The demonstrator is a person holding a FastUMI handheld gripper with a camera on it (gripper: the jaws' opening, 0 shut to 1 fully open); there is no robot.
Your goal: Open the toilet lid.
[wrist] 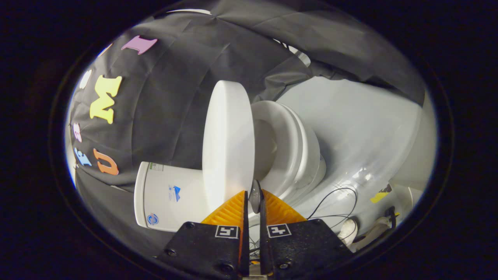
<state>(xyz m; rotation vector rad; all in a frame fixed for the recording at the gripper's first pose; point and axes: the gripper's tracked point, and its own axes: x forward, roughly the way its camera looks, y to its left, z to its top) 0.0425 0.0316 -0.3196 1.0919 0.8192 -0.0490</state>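
White toilet lid [227,144], ridged orange fingers [233,210].

Rode on the gripper [255,198], rolled sideways, faced along its fingers, close to the toilet lid [227,144].

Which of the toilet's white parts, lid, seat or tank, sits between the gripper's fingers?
The lid: its rim is pinched in the gripper, unlike the seat and tank.

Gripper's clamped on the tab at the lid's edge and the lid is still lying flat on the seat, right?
Not quite. The gripper view shows the gripper shut on the small tab at the edge of the toilet lid, but the lid is not flat on the seat: it is raised well clear of it, with the bowl opening showing between them.
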